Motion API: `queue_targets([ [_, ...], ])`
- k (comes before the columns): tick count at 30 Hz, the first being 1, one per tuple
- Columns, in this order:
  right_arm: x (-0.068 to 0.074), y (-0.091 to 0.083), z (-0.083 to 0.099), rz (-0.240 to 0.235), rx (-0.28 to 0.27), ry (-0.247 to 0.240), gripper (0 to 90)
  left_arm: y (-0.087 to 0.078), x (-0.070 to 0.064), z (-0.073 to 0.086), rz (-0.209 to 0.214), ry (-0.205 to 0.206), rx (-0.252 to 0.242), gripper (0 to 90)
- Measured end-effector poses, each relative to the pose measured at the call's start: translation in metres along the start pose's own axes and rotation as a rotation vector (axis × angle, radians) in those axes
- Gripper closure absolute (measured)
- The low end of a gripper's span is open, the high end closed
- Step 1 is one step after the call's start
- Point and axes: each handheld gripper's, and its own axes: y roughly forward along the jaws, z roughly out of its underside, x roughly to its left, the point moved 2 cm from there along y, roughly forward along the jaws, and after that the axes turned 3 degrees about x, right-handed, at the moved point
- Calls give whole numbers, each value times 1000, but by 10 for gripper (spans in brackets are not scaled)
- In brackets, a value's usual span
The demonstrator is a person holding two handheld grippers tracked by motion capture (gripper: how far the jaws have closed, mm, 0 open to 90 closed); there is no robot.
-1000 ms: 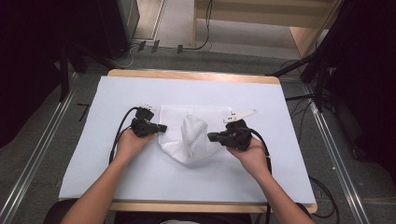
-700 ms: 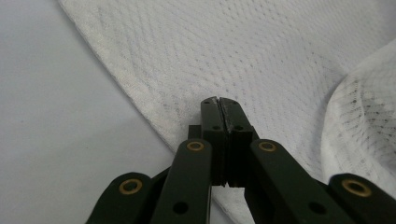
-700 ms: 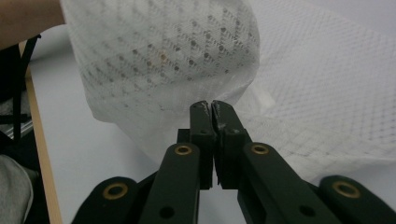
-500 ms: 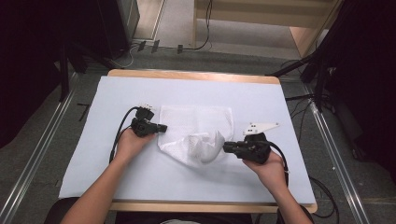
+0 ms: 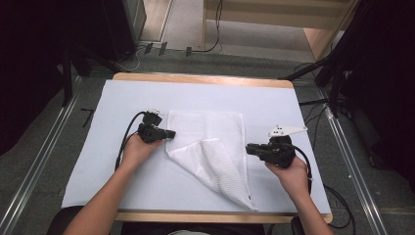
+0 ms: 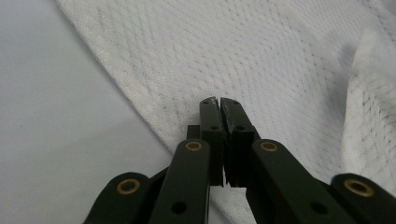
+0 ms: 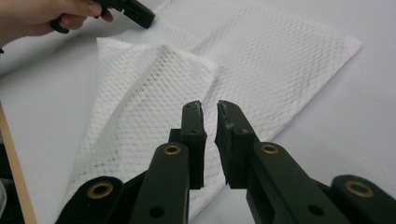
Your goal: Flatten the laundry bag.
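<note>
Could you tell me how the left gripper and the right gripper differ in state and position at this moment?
The left gripper has its jaws shut and rests on the white mesh cloth at its left edge; the right gripper has its jaws slightly apart. In the high view the right gripper sits just off the cloth's right edge, holding nothing. Both are black, hand-held, and point inward toward the cloth.

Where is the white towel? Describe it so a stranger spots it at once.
On the wooden table with its white sheet, look between the two hand-held grippers. The towel is the waffle-textured white cloth, one corner folded over, unlike the smooth sheet beneath.
</note>
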Motion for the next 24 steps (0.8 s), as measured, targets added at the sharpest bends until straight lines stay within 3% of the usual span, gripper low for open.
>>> queue_targets([
  [5,-2,17,-5,-8,28,0,850,-1,-1,-2,-15,0,4,891],
  [11,-10,42,-16,-1,59,25,849,-11,-10,-6,10,18,-21,883],
  [17,-13,64,-22,48,113,-6,810,-25,-27,-1,31,49,-26,848],
  [21,-20,63,-21,64,117,14,759,-35,-43,8,65,83,-33,765],
  [24,-26,59,-16,103,118,19,677,-37,-50,14,82,97,-37,698],
])
